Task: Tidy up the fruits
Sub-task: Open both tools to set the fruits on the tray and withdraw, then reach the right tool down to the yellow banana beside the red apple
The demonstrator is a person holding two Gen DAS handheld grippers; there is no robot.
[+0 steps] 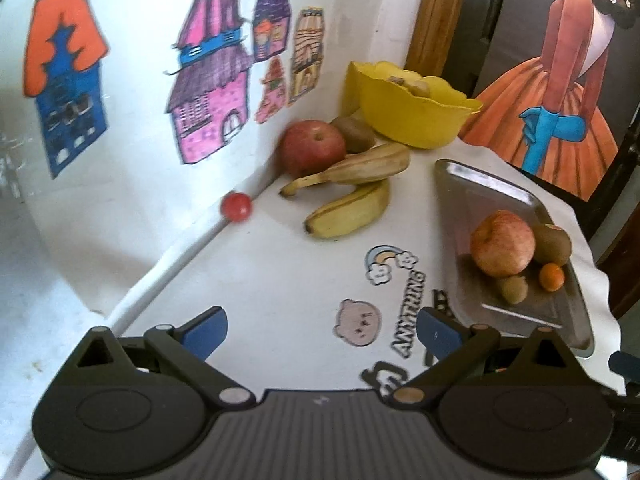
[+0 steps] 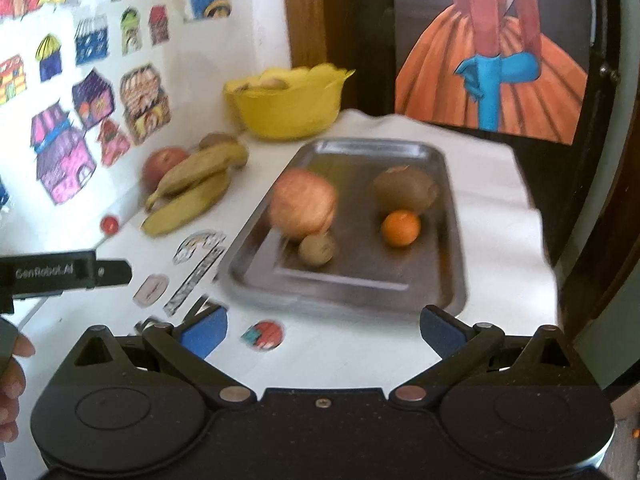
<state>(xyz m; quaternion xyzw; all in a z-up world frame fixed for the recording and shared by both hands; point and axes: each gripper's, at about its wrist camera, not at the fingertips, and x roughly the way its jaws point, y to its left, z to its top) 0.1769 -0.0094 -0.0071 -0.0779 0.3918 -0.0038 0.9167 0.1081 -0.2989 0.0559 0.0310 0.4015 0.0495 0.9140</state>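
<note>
Left tongs (image 1: 322,330) wide open, empty; right tongs (image 2: 322,330) likewise. Rectangular steel tray (image 2: 448,280) holds red apple (image 2: 303,204), kiwis, orange.

We read "ANYTHING" on a sticker (image 1: 409,312) on the white bench (image 1: 280,272), and "GenRobot.AI" on the black left gripper (image 2: 66,272) seen from the right wrist.

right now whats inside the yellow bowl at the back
Over the yellow bowl's rim a few pale tan rounded pieces show, too blurred to name. The bowl's wall hides whatever sits lower inside.
</note>
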